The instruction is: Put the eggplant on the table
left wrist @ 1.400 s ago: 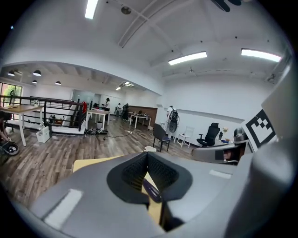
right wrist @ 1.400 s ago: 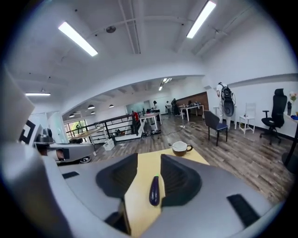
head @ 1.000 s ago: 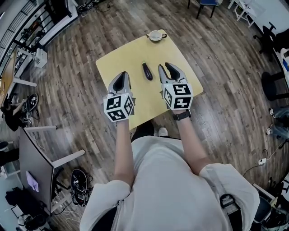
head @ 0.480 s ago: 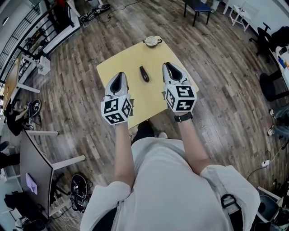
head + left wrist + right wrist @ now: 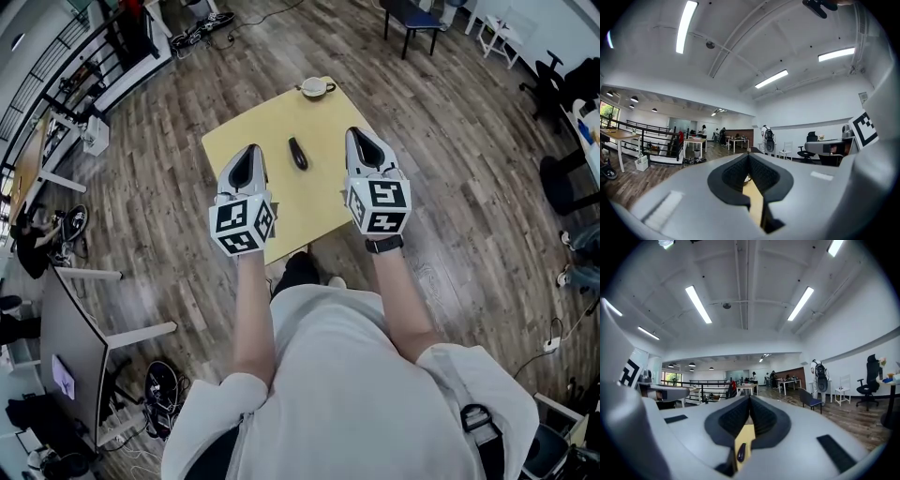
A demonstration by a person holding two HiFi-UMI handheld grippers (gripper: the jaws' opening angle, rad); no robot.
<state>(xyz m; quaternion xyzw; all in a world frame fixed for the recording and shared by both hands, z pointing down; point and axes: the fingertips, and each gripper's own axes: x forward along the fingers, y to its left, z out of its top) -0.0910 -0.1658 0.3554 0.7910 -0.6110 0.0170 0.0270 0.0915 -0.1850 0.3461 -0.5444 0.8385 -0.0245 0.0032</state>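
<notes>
Eggplant (image 5: 297, 154) is lying free on table (image 5: 234, 141), 3 o'clock of left gripper (image 5: 250, 150), 9 o'clock of right gripper (image 5: 356, 134).
Dark, slim, elongated; both grippers hovering clenched, empty.

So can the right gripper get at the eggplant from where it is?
Probably yes. The eggplant lies alone on the table, with nothing between it and the right gripper; the bowl sits off at the far corner. The jaws are shut, so they'd need opening first.
</notes>
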